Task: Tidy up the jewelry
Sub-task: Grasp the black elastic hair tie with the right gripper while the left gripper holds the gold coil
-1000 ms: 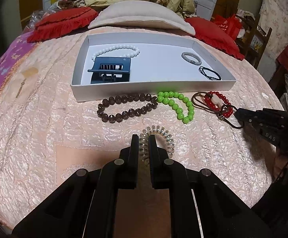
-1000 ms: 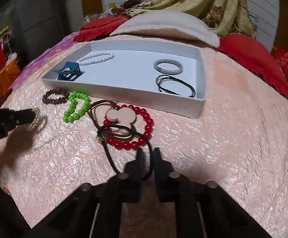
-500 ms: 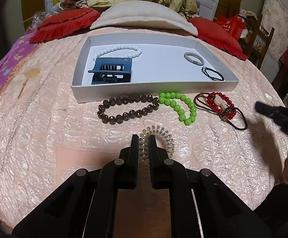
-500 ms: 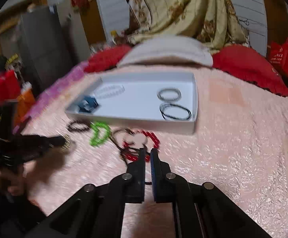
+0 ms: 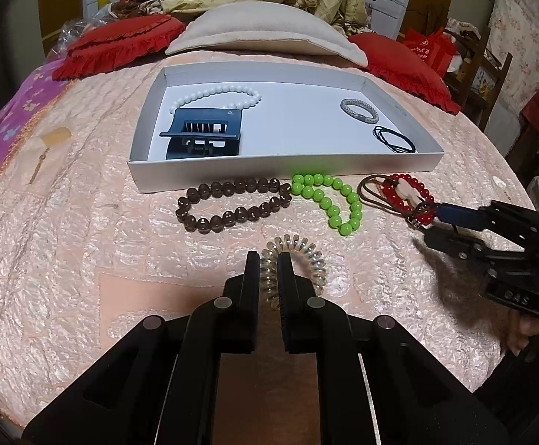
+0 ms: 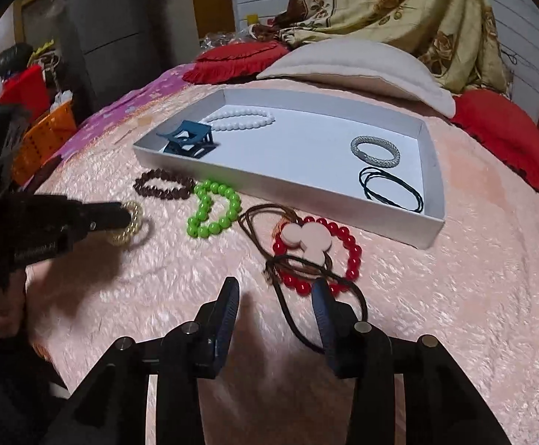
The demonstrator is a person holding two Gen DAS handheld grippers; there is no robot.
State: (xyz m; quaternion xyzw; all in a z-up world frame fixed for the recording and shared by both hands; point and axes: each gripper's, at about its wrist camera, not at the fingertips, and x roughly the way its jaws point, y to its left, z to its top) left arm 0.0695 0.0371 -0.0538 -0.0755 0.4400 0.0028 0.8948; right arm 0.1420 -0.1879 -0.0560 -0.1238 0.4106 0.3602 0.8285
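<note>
Left wrist view: your left gripper (image 5: 268, 264) is pinching the coil hair tie (image 5: 295, 264) near the bedspread's (image 5: 84, 259) front edge, readying its transfer to the white tray (image 5: 269, 170). Your right gripper (image 6: 276, 293) is spreading wide and holding nothing, straddling the dark cord (image 6: 295, 319) for pickup.

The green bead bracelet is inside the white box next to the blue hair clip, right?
No. The green bead bracelet lies on the pink bedspread outside the white box, just in front of its near wall. The blue hair clip is inside the box. The left wrist view shows it.
</note>
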